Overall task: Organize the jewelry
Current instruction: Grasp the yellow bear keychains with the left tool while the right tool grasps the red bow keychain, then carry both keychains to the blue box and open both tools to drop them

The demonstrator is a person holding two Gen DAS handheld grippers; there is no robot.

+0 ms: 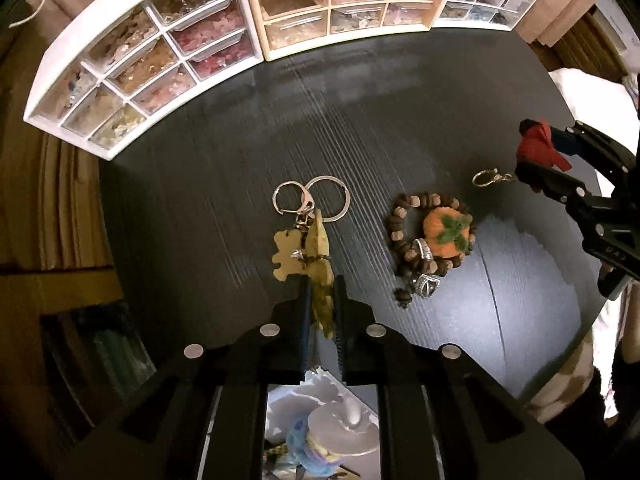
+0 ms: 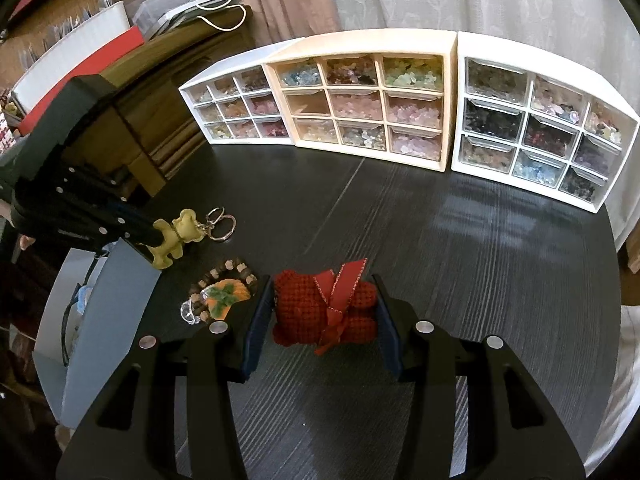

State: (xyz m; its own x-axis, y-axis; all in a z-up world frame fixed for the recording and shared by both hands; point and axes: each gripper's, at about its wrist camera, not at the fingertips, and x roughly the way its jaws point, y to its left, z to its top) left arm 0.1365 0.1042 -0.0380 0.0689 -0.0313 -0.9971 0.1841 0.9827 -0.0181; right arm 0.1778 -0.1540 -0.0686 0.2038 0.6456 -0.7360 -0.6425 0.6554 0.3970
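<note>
An olive-green bear keychain (image 1: 322, 280) is pinched edge-on in my left gripper (image 1: 323, 282), which is shut on it and points down at the dark table (image 1: 240, 140). Its silver key rings (image 1: 312, 200) rest near the tabletop, and a tan bear-shaped piece (image 1: 285, 257) shows beside it. The right wrist view shows the same bear (image 2: 172, 240) held by the left gripper (image 2: 150, 240). My right gripper (image 2: 322, 284) is shut on a red knitted bear (image 2: 320, 304) with a red ribbon. Seen from the left wrist, that red bear (image 1: 538, 146) has a gold clasp (image 1: 490, 178) hanging from it.
A wooden bead bracelet (image 1: 400, 220) with an orange fruit charm (image 1: 440, 236) and silver rings (image 1: 426, 284) lies on the table. Three small drawer cabinets (image 2: 236, 112) (image 2: 360, 108) (image 2: 532, 128) full of beads line the back edge. A blue-grey box (image 2: 104, 320) stands off the table's left edge.
</note>
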